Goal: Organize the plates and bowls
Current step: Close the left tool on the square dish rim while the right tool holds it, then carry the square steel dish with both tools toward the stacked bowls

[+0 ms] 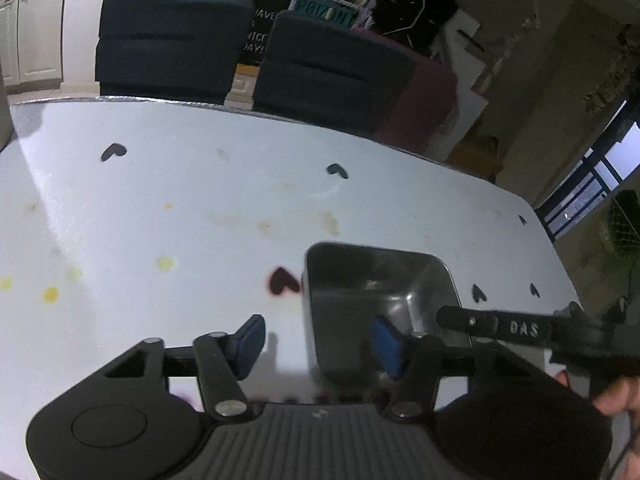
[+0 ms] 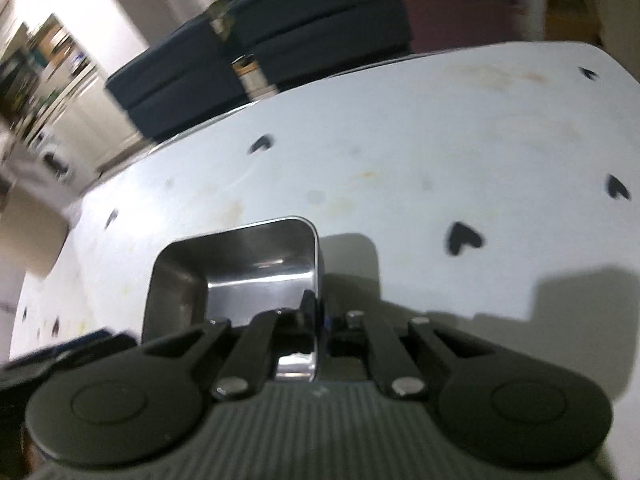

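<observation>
Your right claw [image 2: 316,316] was clamped tight on the right wall of the steel bowl [image 2: 240,268], which sat on the white table [image 2: 440,140] with black hearts. Your left claw [image 1: 320,344] stood half open, straddling the bowl's [image 1: 372,280] left wall, pads not touching it.

Shiny steel bowl [image 2: 236,268], glossy stained tablecloth [image 1: 200,200].

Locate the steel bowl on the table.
The steel bowl sits near the table's front edge, its right wall clamped in the right gripper; in the left wrist view it lies right of a red heart.
</observation>
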### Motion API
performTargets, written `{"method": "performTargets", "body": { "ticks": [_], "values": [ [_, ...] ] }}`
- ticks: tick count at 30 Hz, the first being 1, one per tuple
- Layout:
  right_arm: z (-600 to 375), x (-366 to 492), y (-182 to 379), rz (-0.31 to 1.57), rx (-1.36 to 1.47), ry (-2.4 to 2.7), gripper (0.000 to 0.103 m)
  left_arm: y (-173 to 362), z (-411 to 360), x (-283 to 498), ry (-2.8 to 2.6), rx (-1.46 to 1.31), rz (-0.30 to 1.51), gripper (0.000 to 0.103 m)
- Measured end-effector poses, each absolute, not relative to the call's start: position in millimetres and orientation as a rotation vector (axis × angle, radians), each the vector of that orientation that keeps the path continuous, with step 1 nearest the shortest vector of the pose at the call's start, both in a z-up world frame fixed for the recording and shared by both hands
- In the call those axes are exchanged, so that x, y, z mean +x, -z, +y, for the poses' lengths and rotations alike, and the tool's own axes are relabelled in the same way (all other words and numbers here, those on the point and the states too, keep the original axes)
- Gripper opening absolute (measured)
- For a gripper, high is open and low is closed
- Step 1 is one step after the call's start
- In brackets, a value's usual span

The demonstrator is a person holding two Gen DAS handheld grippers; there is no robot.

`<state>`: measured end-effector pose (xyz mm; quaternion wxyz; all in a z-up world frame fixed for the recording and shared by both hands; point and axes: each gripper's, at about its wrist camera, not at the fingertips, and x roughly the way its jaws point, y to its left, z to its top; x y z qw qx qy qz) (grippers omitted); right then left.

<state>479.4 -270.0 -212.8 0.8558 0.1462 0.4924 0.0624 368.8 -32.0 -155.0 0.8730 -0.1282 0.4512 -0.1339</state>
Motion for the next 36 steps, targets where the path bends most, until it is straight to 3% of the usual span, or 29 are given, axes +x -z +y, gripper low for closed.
{"method": "performTargets", "body": {
  "ticks": [8,10,12,16,36],
  "values": [
    [-250,475,210,1.054,0.239,-0.213,0.005,171,-21,376,0.239,-0.292,1.031,0.041],
    [-249,476,210,1.058,0.239,-0.207,0.004,171,-21,376,0.241,-0.295,1.036,0.033],
    [-254,475,209,1.057,0.239,-0.207,0.004,171,-21,377,0.243,-0.303,1.04,0.017],
    [-250,467,209,1.053,0.229,-0.21,0.005,171,-22,376,0.23,-0.279,1.051,0.007],
    [-252,412,159,0.936,0.34,-0.254,0.005,86,-1,302,0.197,-0.267,0.833,0.006]
  ]
}}
